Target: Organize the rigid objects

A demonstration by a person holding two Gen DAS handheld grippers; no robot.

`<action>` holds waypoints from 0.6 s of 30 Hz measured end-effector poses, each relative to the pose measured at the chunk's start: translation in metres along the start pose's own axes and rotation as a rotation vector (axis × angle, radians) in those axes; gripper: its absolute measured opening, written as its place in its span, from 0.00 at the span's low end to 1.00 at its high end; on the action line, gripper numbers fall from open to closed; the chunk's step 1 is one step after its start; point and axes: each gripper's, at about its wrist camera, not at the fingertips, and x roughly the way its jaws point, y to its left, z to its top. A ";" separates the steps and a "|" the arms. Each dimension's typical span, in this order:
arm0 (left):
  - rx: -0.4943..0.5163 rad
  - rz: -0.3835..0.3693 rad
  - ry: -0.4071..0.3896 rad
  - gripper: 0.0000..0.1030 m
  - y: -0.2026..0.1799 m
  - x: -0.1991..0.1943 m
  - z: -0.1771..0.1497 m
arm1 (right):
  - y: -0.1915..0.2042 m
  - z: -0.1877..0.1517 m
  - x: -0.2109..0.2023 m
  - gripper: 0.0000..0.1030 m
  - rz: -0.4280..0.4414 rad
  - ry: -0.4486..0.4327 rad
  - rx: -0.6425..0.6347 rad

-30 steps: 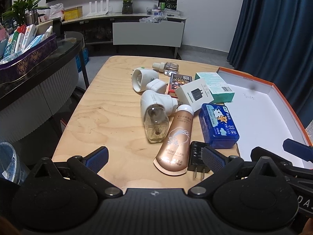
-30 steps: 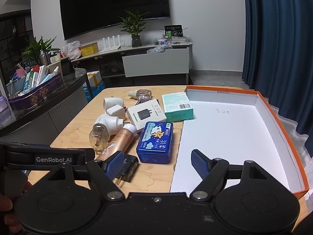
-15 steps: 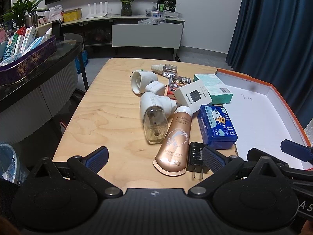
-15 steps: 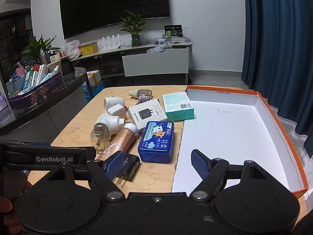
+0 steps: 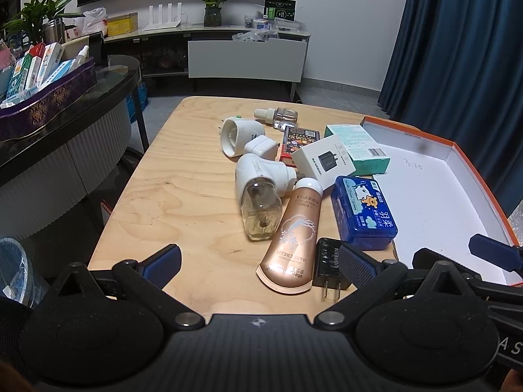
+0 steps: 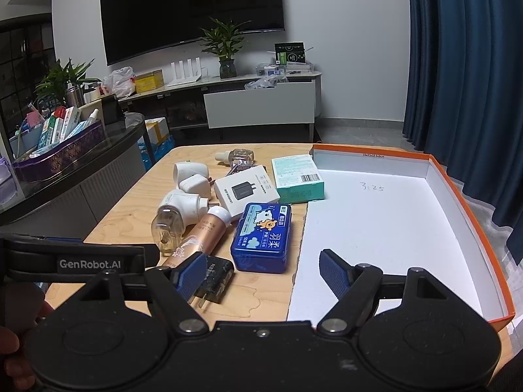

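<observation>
A cluster of items lies on the wooden table [image 5: 183, 192]: a gold hand-cream tube [image 5: 292, 238], a black charger [image 5: 330, 263], a blue box [image 5: 362, 210], a white charger box [image 5: 323, 160], a teal box [image 5: 359, 147], white plug-in diffusers [image 5: 258, 186] and a small clear bottle [image 5: 278, 116]. An open orange-rimmed white box [image 6: 385, 228] lies to their right. My left gripper [image 5: 258, 261] is open and empty near the table's front edge, before the tube. My right gripper [image 6: 264, 271] is open and empty, in front of the blue box [image 6: 261, 238] and black charger [image 6: 215, 277].
A dark counter [image 5: 65, 104] with a purple tray of boxes stands at the left. A TV cabinet [image 6: 248, 98] and plants line the back wall. Blue curtains [image 6: 464, 65] hang at the right. A clear bin [image 5: 13, 268] sits below left.
Both grippers have drawn back slightly and the left view has shifted a little; the objects have not moved. Both stay open.
</observation>
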 end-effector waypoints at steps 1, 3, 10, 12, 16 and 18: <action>-0.001 0.000 0.000 1.00 0.000 0.000 0.000 | 0.000 0.000 0.000 0.87 0.000 0.000 0.000; -0.001 -0.001 -0.001 1.00 0.000 0.000 0.000 | 0.000 -0.001 0.001 0.87 0.000 0.001 0.000; 0.009 0.013 0.011 1.00 0.002 0.002 -0.001 | 0.001 -0.001 0.003 0.87 0.001 0.006 -0.001; 0.006 0.013 0.016 1.00 0.004 0.004 -0.001 | 0.002 0.000 0.006 0.87 0.002 0.012 -0.003; -0.005 0.004 0.023 1.00 0.007 0.010 0.000 | 0.002 0.002 0.014 0.87 0.004 0.022 -0.007; -0.005 0.004 0.027 1.00 0.008 0.015 0.002 | 0.001 0.004 0.018 0.87 0.003 0.027 -0.002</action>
